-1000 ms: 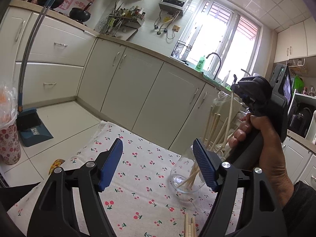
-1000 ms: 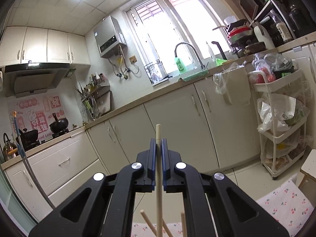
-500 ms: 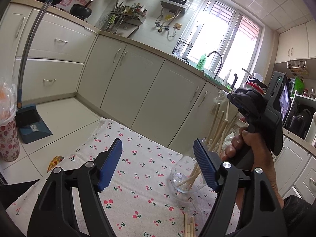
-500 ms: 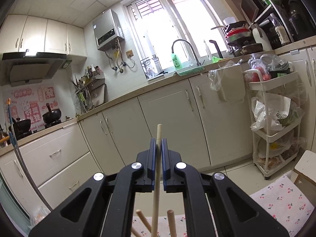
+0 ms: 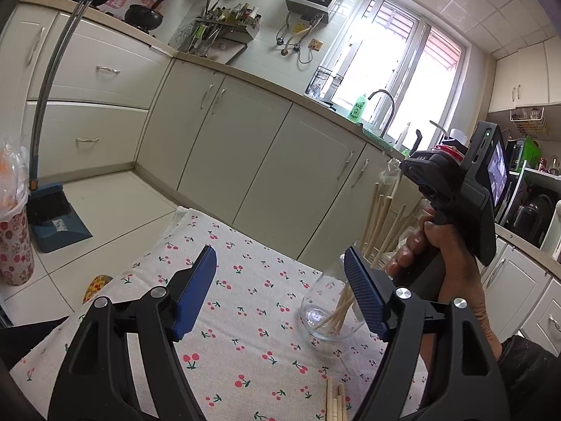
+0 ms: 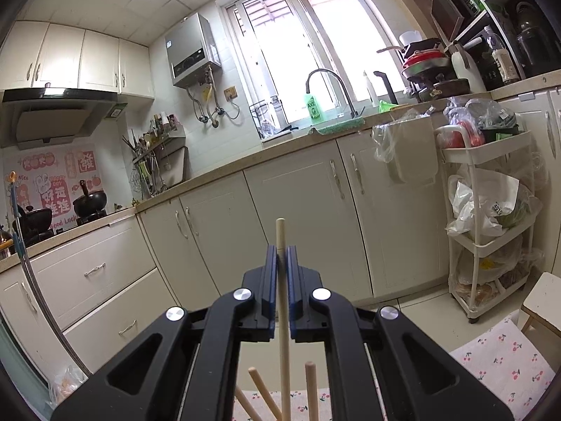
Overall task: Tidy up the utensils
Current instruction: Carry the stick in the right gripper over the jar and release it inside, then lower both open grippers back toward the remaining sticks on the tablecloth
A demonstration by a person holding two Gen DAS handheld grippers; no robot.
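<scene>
A cherry-print tablecloth (image 5: pixel 245 315) covers the table in front of cream kitchen cabinets (image 5: pixel 266 161). On the cloth, toward the right of the left wrist view, stands a clear glass jar (image 5: pixel 324 319) with several wooden chopsticks (image 5: pixel 377 221) leaning inside it, their upper ends fanned above the rim.

The left gripper (image 5: pixel 280 291) hangs over the cloth with its blue-padded jaws spread wide; nothing lies between them and they touch nothing. Its right pad sits in front of the jar in the picture, so whether the two are near each other cannot be told.

The person's right hand (image 5: pixel 452 256) grips the handle of the right gripper (image 6: pixel 281 263) just above and behind the jar. Its jaws are pinched almost together on a single chopstick (image 6: pixel 280 235), held nearly upright, with its top poking above the pads and its lower length running down past the ends of the ones in the jar.

A few more loose chopsticks (image 5: pixel 335 401) lie flat on the cloth at the bottom edge, near the jar.
</scene>
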